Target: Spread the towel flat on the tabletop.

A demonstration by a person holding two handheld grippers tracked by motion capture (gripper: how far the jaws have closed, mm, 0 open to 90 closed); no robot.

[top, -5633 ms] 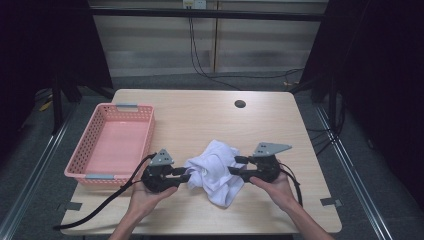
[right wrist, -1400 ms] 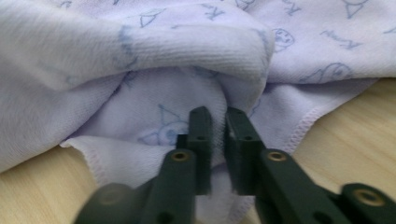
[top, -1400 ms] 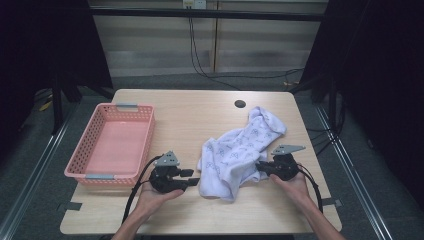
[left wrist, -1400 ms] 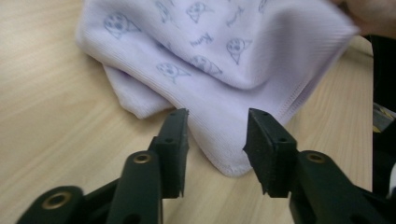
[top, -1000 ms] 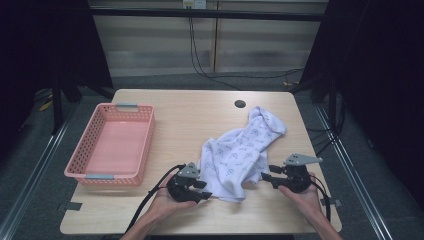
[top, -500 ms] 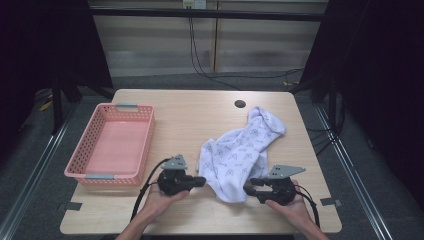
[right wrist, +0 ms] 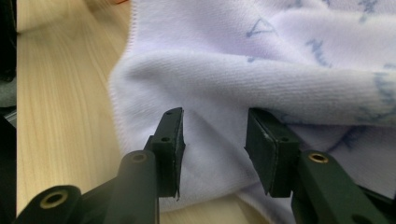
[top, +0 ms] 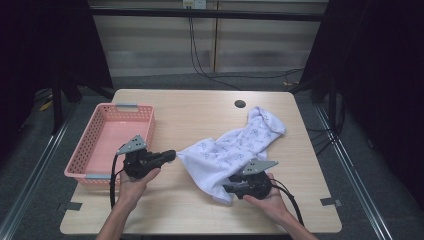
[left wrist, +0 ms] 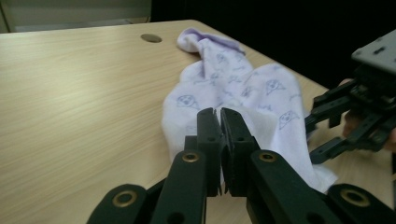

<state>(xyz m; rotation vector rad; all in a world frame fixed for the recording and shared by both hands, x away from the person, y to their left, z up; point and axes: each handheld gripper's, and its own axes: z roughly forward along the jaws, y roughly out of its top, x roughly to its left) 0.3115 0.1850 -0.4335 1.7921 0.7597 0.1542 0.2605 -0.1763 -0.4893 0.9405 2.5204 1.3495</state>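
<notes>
A white terry towel printed with small pale-blue figures lies crumpled on the light wooden table, stretching from near the dark round hole in the tabletop down toward the near edge; the left gripper has its jaws pinched together on the towel's left corner, the cloth caught between the pads in the left gripper view; the right gripper sits at the towel's near corner, its jaws having just narrowed and now standing partly apart with a fold of cloth between them, the pads not visibly pressing it; a pink plastic lattice basket stands at the table's left, just beside the left gripper.
</notes>
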